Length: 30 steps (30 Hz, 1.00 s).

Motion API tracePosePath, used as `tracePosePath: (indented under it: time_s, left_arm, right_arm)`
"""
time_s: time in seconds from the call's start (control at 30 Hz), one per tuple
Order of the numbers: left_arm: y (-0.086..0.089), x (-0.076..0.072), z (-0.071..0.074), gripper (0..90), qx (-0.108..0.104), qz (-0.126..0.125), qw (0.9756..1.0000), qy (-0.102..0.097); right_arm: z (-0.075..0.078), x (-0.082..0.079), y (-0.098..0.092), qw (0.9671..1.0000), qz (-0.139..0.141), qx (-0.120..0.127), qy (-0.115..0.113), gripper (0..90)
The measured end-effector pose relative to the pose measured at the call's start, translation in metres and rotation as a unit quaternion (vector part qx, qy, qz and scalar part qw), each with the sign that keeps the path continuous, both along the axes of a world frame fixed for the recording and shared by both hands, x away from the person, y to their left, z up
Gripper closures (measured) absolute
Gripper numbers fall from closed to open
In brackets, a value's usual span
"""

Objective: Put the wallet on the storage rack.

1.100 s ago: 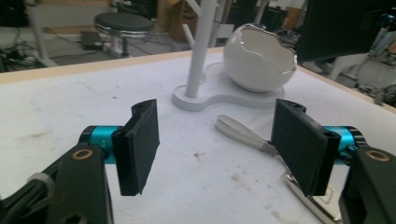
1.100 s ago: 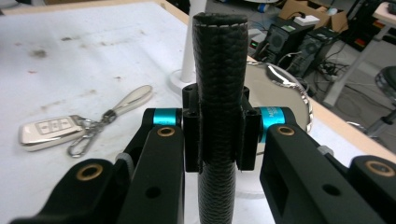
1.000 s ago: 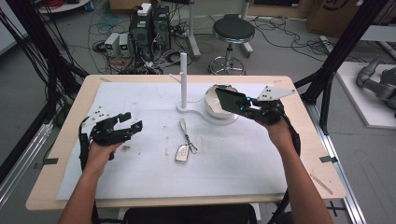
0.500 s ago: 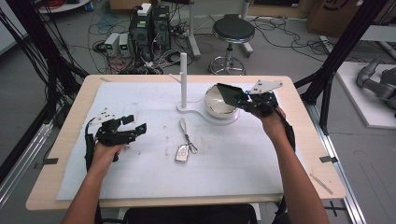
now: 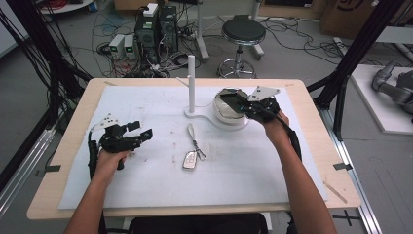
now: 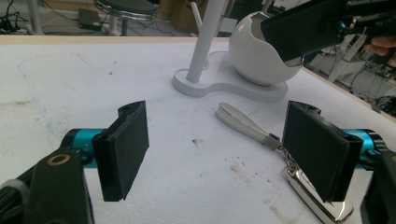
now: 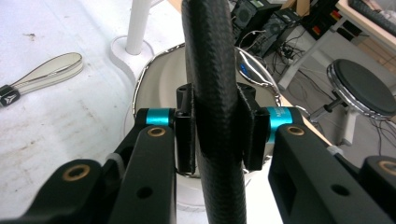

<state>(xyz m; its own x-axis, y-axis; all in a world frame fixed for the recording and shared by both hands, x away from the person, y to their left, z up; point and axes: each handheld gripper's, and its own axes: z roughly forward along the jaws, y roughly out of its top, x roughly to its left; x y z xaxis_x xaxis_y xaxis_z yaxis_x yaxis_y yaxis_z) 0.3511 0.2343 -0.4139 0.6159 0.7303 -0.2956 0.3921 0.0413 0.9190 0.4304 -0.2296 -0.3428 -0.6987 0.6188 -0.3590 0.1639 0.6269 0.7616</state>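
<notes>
A white stand (image 5: pixel 191 83) carries an upright post and a round white bowl (image 5: pixel 229 117) with a chrome rim. My right gripper (image 5: pixel 234 101) hovers over that bowl (image 7: pixel 154 88), and a flat black case (image 7: pixel 212 56) stands between its jaws. The jaws have just been opening, but both pads still lie against the case's sides. The case (image 6: pixel 303 28) tilts down toward the bowl's rim (image 6: pixel 257 56). A silver key fob (image 5: pixel 190 160) with a pale strap (image 6: pixel 238 119) lies mid-table. My left gripper (image 5: pixel 139 132) rests left of it, open and holding nothing (image 6: pixel 219 154).
White paper (image 5: pixel 146 190) covers the wooden tabletop. Beyond the far edge stand a round stool (image 5: pixel 242 31) and computer boxes with cables (image 5: pixel 156 29). Black frame posts (image 5: pixel 341 83) rise at the table's right.
My right gripper has moved left and slightly down with the black case, from beside the bowl to over it. The left gripper has stayed put.
</notes>
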Motion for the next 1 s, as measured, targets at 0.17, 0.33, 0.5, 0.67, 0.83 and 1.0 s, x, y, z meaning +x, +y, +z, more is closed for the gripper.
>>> tracePosePath:
  time_s: [0.17, 0.33, 0.5, 0.67, 0.83, 1.0]
  left_arm:
    - [0.001, 0.000, -0.001, 22.9, -0.003, 0.003, 1.0000, 0.003]
    - [0.000, 0.001, -0.001, 23.1, -0.005, 0.002, 1.0000, 0.004]
    - [0.000, 0.000, -0.001, 23.1, -0.006, 0.000, 1.0000, 0.005]
    - [0.001, 0.000, -0.002, 23.1, -0.008, 0.001, 0.9999, 0.006]
    - [0.001, 0.001, -0.002, 23.1, -0.010, 0.000, 0.9999, 0.008]
    - [0.000, 0.001, -0.003, 23.1, -0.011, 0.001, 0.9999, 0.009]
  right_arm:
    - [-0.001, 0.000, 0.001, 0.9999, 0.006, -0.011, -0.003, 73.9]
    - [0.003, 0.000, 0.006, 0.9975, 0.033, -0.058, -0.024, 77.4]
    - [0.007, 0.006, 0.014, 0.9936, 0.056, -0.088, -0.042, 77.2]
    - [0.007, 0.014, 0.008, 0.9906, 0.067, -0.104, -0.057, 76.3]
    - [0.005, 0.016, 0.009, 0.9879, 0.071, -0.125, -0.060, 76.4]
    - [-0.003, 0.021, 0.016, 0.9854, 0.068, -0.141, -0.068, 72.8]
